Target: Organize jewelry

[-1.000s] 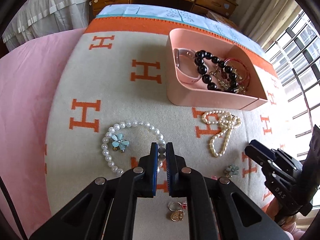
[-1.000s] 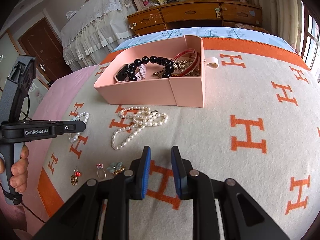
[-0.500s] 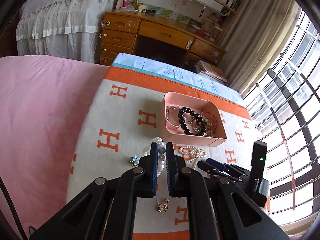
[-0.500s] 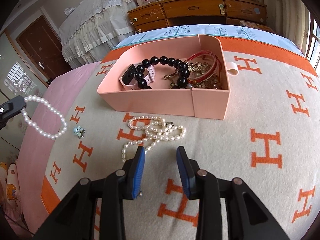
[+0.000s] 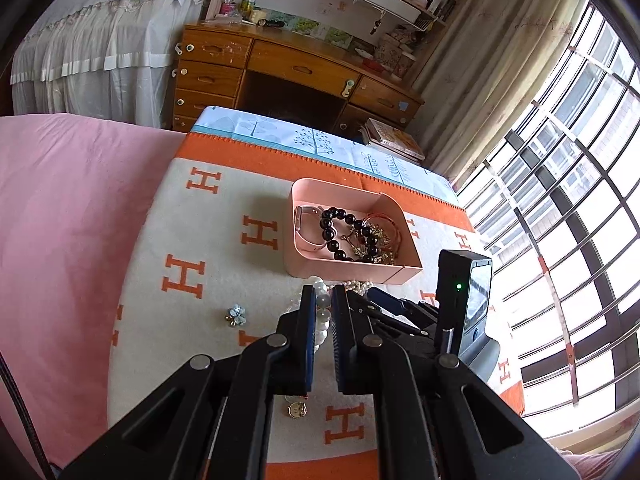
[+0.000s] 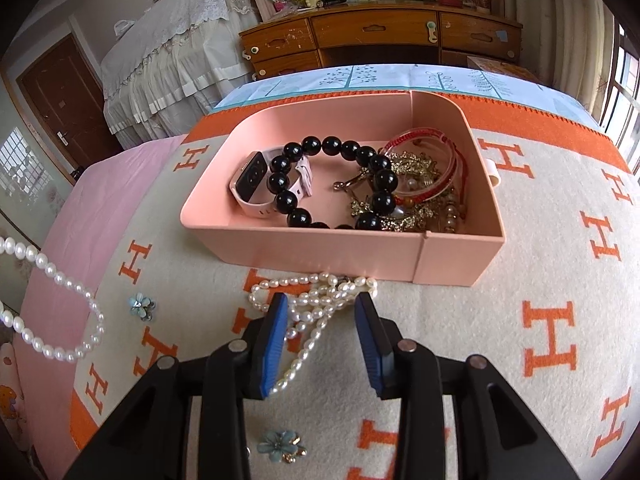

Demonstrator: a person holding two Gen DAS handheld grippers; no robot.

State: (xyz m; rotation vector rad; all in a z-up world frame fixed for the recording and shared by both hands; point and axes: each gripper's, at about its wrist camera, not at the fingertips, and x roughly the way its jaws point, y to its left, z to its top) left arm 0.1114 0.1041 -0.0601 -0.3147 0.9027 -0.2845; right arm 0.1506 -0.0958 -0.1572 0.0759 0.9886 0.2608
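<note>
My left gripper (image 5: 321,300) is shut on a large-pearl bracelet (image 5: 322,312) and holds it in the air; in the right wrist view the bracelet (image 6: 60,280) hangs at the left edge. My right gripper (image 6: 320,312) is open, low over a small-pearl necklace (image 6: 316,304) lying on the blanket in front of the pink box (image 6: 320,248). The box (image 5: 304,264) holds a pink watch (image 6: 256,184), a black bead bracelet (image 6: 332,148), red bangles (image 6: 432,160) and gold pieces.
Blue flower earrings lie on the H-patterned blanket (image 6: 520,264), one (image 6: 142,306) at the left and one (image 6: 280,446) under my right gripper. A gold charm (image 5: 297,410) lies below my left gripper. A wooden desk (image 5: 280,68) and a window (image 5: 580,200) stand beyond.
My left gripper has lifted the large-pearl bracelet off the blanket, higher still than half a second ago. My right gripper has opened wider and moved forward over the small-pearl necklace.
</note>
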